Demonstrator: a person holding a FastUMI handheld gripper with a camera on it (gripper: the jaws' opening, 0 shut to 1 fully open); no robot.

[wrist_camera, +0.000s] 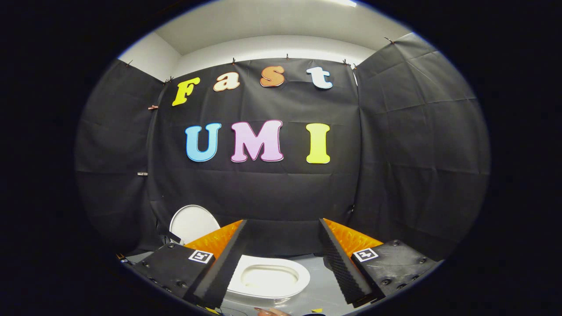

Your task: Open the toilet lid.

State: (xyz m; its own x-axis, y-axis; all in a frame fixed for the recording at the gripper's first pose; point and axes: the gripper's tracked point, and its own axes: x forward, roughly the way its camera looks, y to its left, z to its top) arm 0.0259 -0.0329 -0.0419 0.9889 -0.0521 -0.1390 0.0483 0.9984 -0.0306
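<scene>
Between spread claw (281, 259) fingers, smooth oval toilet seat (268, 277).

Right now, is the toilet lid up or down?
Up. The toilet lid stands raised behind the left finger, and the seat with its open bowl shows between the fingers. The tool is open, touching nothing.

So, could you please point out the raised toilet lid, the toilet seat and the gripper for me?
toilet lid (192, 223): gripper view, middle of its upright white face.
toilet seat (299, 276): gripper view, right side of its ring.
gripper (281, 259): gripper view, midway between its open fingers.
</scene>
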